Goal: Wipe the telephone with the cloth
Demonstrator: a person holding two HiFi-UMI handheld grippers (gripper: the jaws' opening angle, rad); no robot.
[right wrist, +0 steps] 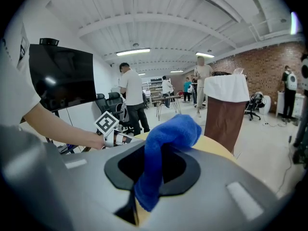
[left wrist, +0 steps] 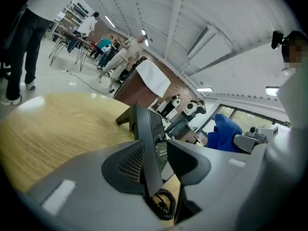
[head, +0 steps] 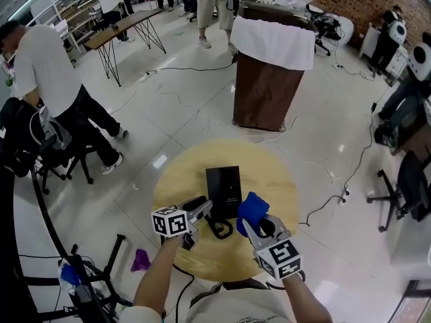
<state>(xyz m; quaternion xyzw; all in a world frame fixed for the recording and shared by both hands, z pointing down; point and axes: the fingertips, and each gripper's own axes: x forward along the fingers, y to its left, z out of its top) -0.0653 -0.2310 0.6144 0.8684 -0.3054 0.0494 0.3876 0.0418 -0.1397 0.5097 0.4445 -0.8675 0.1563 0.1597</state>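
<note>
Telephone (left wrist: pixel 146 129) edge-on between spread left claw (left wrist: pixel 155 150), cord (left wrist: pixel 163 203) half hidden below; blue cloth (right wrist: pixel 166 138) pinched in right claw (right wrist: pixel 156 165).

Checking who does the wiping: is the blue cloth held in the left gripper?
No, the blue cloth is pinched between the jaws of the right gripper.

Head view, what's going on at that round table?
A person works over the wooden table with a gripper in each hand. The right gripper is shut on a blue cloth, held beside the black telephone. The left gripper is open, its jaws either side of the telephone, near its coiled cord.
</note>
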